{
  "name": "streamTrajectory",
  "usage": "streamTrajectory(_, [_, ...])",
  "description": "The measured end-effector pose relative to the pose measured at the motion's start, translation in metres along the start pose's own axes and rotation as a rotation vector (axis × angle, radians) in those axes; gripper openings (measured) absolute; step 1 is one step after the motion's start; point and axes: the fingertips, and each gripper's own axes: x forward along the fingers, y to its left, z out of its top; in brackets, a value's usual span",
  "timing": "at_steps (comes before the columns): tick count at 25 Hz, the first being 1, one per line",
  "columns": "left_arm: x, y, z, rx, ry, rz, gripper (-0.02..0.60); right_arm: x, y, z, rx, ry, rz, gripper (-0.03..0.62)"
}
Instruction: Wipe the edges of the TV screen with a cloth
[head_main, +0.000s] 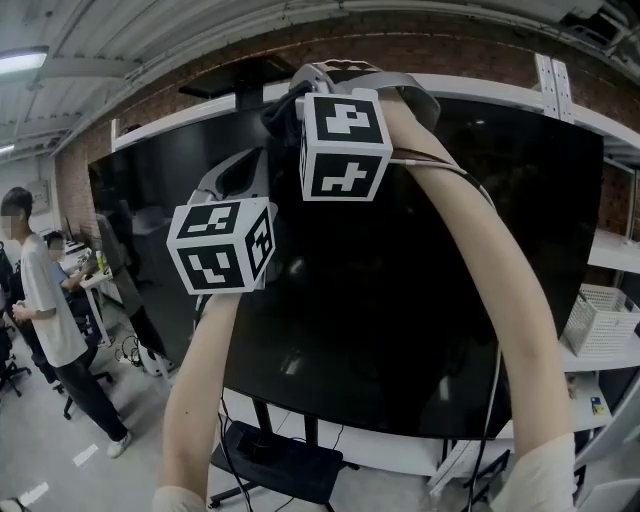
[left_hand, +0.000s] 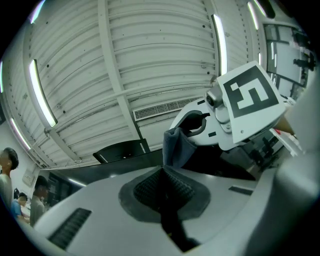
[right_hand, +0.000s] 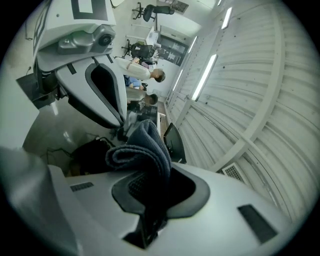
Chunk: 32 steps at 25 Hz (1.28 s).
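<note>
Head view: I held both grippers raised at top edge of TV screen (head_main: 400, 300). Right gripper (right_hand: 150, 172) clamped folded blue cloth (right_hand: 145, 145). Left gripper (left_hand: 162, 172) jaws together, cloth just beyond tips.

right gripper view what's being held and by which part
A dark blue cloth, pinched at a fold between the right gripper's jaws; the rest bunches beyond them.

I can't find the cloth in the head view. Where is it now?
The grey-blue cloth is pinched in the right tongs, up near the TV screen's top edge, just above the left tongs.
</note>
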Motion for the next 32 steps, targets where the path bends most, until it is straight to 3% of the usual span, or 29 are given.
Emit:
streamTrajectory(10, [-0.026,0.08,-0.042,0.058,0.059,0.075,0.015,0.058,0.01,0.064,0.005,-0.013,0.007,0.049])
streamTrajectory(15, [-0.038,0.12,-0.062,0.045,0.078,0.114,0.015,0.082,0.011,0.088,0.009,-0.021,-0.03,0.049])
streamTrajectory(22, [-0.028,0.173,-0.053,0.102,0.057,0.104,0.015,0.121,0.012,0.133,0.036,-0.021,-0.031,0.049])
streamTrajectory(26, [-0.015,0.2,-0.047,0.079,0.03,0.104,0.015,0.146,0.011,0.152,0.016,0.002,-0.027,0.049])
streamTrajectory(32, [-0.014,0.259,-0.055,0.13,0.019,0.125,0.015,0.183,0.013,0.176,0.073,0.018,-0.015,0.049])
